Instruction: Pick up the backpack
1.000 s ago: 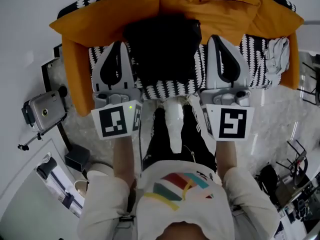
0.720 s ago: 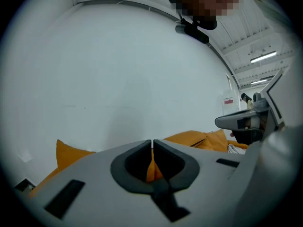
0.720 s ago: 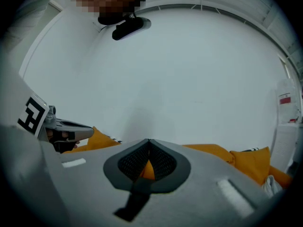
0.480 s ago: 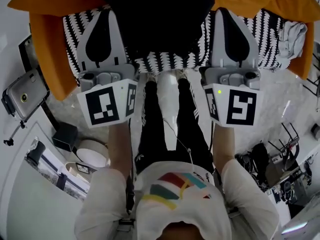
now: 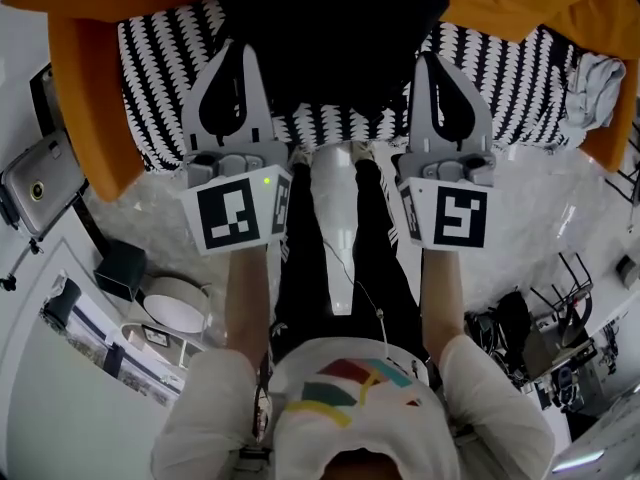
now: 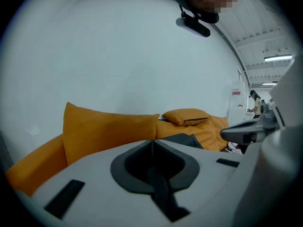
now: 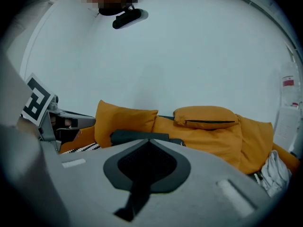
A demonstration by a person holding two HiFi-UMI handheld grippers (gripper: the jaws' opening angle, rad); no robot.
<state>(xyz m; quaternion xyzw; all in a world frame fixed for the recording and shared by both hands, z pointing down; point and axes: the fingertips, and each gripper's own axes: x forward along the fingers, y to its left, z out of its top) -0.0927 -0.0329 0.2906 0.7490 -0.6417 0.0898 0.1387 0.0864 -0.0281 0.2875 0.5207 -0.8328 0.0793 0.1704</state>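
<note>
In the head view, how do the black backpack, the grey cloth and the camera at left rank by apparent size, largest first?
1. black backpack: clearly largest, though cut off at the top edge.
2-3. camera and grey cloth: they look similar, and their distances from the lens may differ, so I leave them unranked.

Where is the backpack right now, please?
In the head view, the backpack sits top centre on the patterned seat of the orange sofa; the left claw and right claw overlap its lower corners.
</note>
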